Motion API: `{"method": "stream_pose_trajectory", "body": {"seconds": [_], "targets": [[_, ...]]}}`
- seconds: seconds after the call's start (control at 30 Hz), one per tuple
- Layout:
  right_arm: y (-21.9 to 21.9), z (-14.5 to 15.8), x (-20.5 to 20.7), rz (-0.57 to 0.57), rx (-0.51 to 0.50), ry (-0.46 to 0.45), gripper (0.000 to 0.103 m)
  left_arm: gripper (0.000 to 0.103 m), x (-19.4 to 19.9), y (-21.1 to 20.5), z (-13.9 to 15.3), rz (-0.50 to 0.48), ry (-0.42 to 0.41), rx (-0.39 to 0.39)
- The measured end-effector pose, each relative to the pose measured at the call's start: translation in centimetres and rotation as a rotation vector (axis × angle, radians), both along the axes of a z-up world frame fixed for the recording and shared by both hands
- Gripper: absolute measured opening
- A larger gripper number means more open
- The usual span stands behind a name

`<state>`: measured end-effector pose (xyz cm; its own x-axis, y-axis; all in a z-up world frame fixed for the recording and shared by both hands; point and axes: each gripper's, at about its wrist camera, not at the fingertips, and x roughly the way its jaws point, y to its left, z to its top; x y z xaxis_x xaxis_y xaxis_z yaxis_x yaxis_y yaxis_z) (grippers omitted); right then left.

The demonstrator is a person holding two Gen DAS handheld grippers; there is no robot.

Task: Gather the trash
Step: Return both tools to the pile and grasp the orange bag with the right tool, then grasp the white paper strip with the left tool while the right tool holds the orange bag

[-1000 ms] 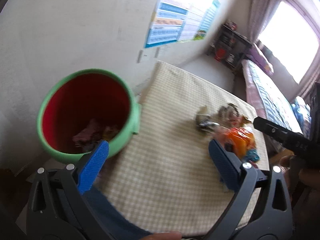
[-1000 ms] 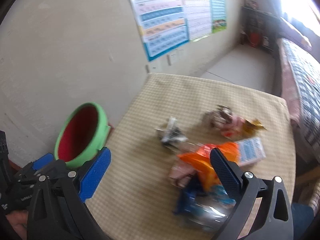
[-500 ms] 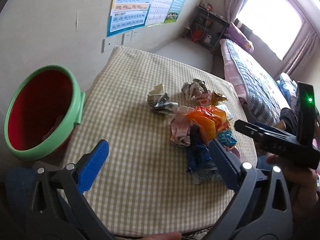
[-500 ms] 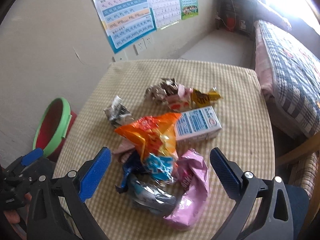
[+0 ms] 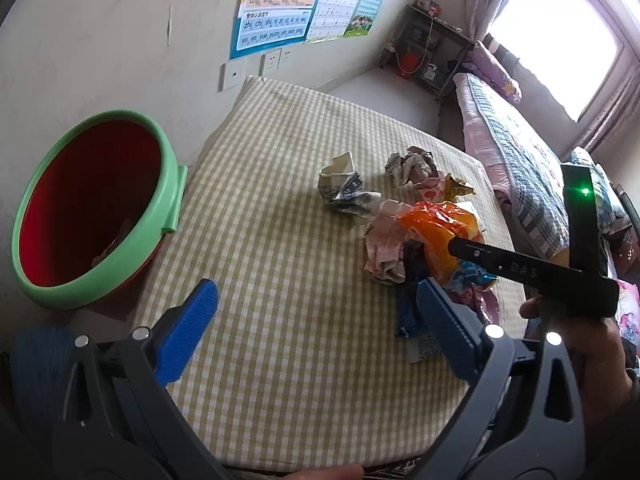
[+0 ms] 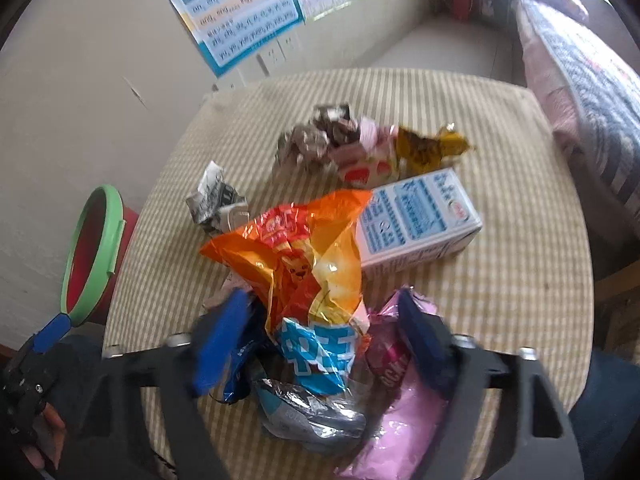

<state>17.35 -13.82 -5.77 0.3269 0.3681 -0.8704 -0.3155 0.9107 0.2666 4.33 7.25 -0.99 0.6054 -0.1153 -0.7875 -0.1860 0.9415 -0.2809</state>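
Right wrist view: my right hand-held gripper (image 6: 316, 334) hangs with its blue fingers spread around the orange snack bag (image 6: 298, 258), gripping nothing, at the near end of the trash pile on the checkered desk (image 6: 520, 280). The milk carton (image 6: 416, 220) lies just beyond the bag. My left hand-held gripper (image 5: 316, 328) is released over bare cloth, with the green-rimmed red bin (image 5: 92, 208) left of the desk.

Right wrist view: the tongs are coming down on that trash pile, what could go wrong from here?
1. The right tongs are open astride the orange bag, which overlaps the blue wrapper and pink wrapper; closing may grab several, or only a slippery fold.
2. The bin sits off the table's left edge, so a loose piece could drop on the way.
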Motion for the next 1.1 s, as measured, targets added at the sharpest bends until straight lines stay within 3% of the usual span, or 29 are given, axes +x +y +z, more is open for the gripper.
{"method": "stream_pose_trajectory", "body": {"seconds": [0.03, 0.2, 0.5, 0.67, 0.93, 1.1], "targets": [[0.1, 0.0, 0.0, 0.004, -0.006, 0.0, 0.047, 0.098, 0.0, 0.1, -0.1, 0.0, 0.002, -0.004], [-0.3, 0.7, -0.4, 0.017, 0.006, -0.021, 0.04, 0.098, 0.6, -0.2, -0.6, -0.02, 0.009, -0.028], [-2.5, 4.0, -0.6, -0.008, 0.018, -0.097, 0.04, 0.096, 3.4, -2.2, -2.3, -0.095, 0.061, -0.05], [-3.7, 4.9, -0.3, -0.037, 0.018, -0.128, 0.04, 0.08, 5.5, -3.7, -4.0, -0.138, 0.113, -0.088], [-5.5, 4.5, 0.3, -0.075, 0.019, -0.134, 0.04, 0.051, 8.1, -5.1, -6.3, -0.153, 0.172, -0.069], [-6.6, 3.6, 0.9, -0.107, 0.03, -0.114, 0.04, 0.043, 8.9, -5.5, -7.2, -0.163, 0.2, -0.073]]}}
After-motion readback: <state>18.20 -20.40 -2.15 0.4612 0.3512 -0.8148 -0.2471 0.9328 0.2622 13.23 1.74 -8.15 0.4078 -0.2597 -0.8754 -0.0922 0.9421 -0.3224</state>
